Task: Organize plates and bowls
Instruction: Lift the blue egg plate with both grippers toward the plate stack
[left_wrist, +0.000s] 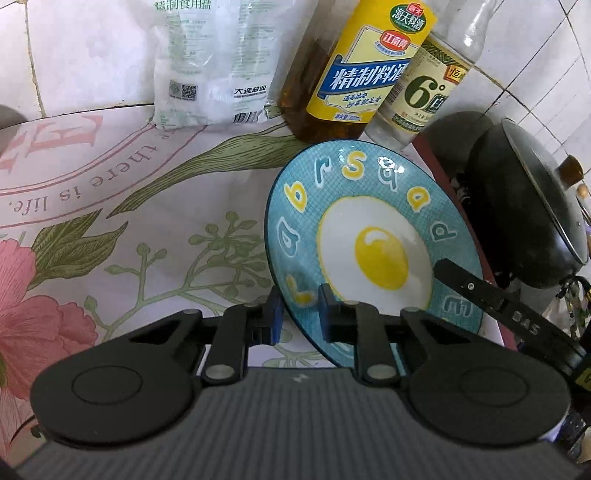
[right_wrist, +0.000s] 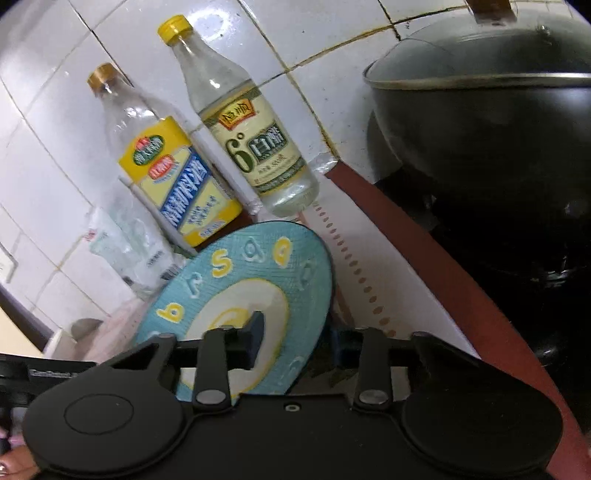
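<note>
Plate: a blue plate painted with a fried egg and raised letters round its rim; it is tilted up on edge over the bench, its face turned toward the left wrist camera; both grippers have hold of it at once.
Left gripper: its jaws are closed down onto the plate's near rim — one blue pad behind the rim, the other on the painted face; the gap between them is narrow.
Right gripper: its jaws are likewise pinched on the plate's rim on the opposite side; one pad lies on the face over the egg yolk, the other is mostly hidden behind the edge; in the left wrist view its black finger reaches in over the plate from the right.
Bench: covered with a floral cloth printed with pink flowers, green leaves and lettering.
Behind the plate: a yellow-labelled bottle and a clear bottle with a pale green label stand close together against the white tiled wall; a salt bag stands to their left.
Right side: a black wok with a lid sits well apart from the bottles — beside a red-edged board.
</note>
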